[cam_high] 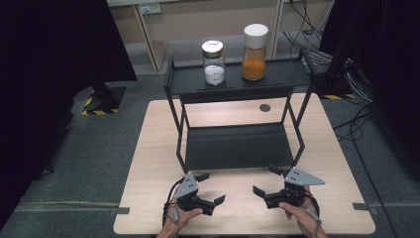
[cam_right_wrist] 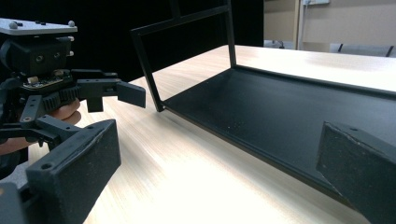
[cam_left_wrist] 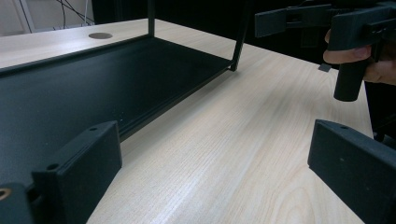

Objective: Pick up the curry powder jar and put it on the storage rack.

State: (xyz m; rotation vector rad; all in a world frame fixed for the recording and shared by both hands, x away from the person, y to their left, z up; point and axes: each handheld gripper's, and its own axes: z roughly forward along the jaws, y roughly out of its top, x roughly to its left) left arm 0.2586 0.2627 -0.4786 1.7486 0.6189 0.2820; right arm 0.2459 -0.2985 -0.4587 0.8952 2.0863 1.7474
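Note:
A black two-tier metal rack [cam_high: 237,82] stands on the light wooden table [cam_high: 148,163]. On its top shelf stand a clear jar with a gold lid and white contents [cam_high: 213,62] and, to its right, a taller jar with a white lid and orange powder [cam_high: 254,52]. The lower shelf [cam_high: 237,146] lies bare, also seen as the lower shelf [cam_left_wrist: 70,88] and the lower shelf [cam_right_wrist: 289,107]. My left gripper [cam_high: 212,188] and right gripper [cam_high: 266,180] hover just in front of the rack, facing each other, both open and holding nothing. The jaws of my left gripper [cam_left_wrist: 215,163] and right gripper [cam_right_wrist: 215,168] stand wide apart.
A round cable hole [cam_high: 265,107] sits in the table behind the rack. Dark curtains hang at left and right, and cables [cam_high: 356,124] lie on the floor at right. Bare tabletop flanks the rack on both sides.

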